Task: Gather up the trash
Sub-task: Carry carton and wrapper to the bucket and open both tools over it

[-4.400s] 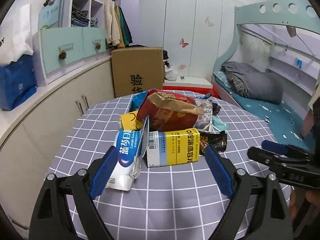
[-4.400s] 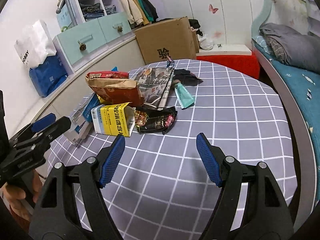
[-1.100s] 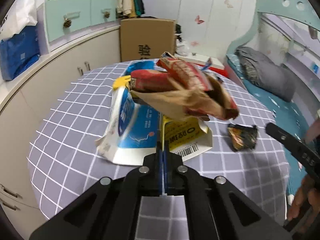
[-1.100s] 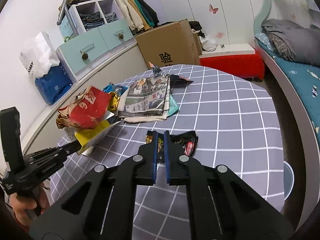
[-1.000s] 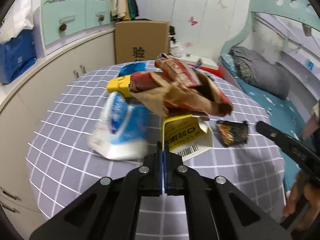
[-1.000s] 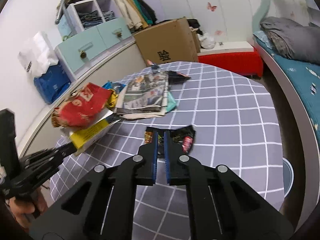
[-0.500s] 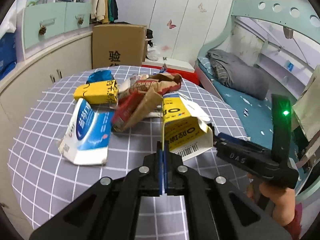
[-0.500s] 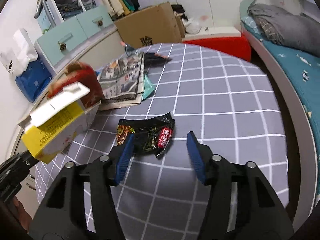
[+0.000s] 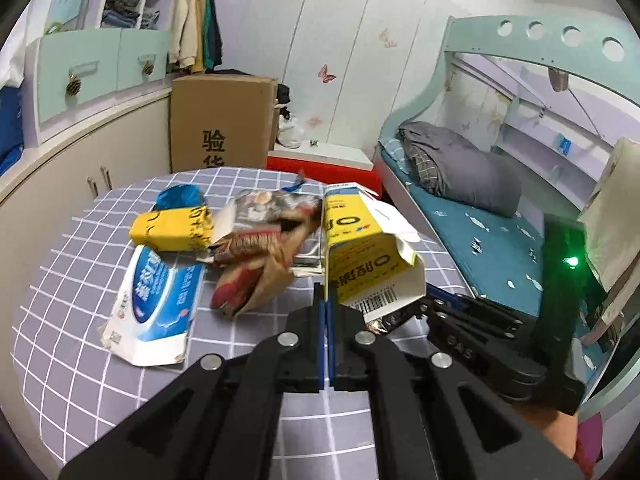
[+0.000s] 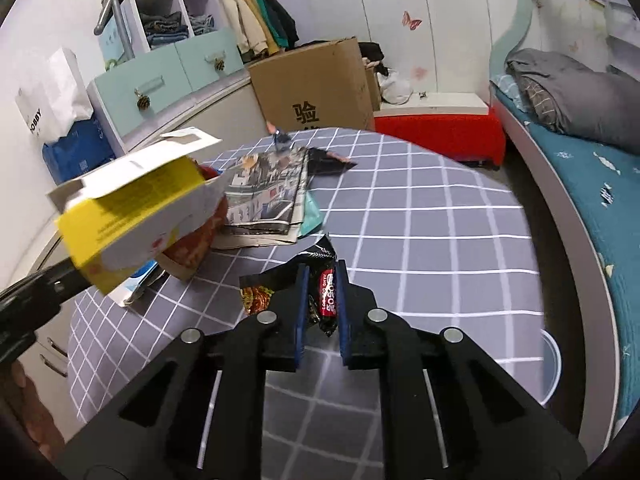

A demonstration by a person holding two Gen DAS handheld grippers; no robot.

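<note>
Roughly: yellow cartons (image 9: 368, 256) two, wrapper (image 10: 320, 288) one.

free: bare tabletop (image 10: 440, 248) on the bed side and along the near edge | blocked: far left, litter heap of newspaper (image 10: 268, 196), brown bag (image 9: 256, 280), blue-white carton (image 9: 156, 300) lying close together | beyond: cardboard box (image 10: 320, 80) at the far rim

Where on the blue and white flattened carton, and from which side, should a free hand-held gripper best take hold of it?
The blue and white carton lies flat on the checked table, so its faces offer no grip. Probably best is its torn near edge, which curls slightly up, approached low from the near side. Both the left hand-held gripper and the right hand-held gripper are occupied.
</note>
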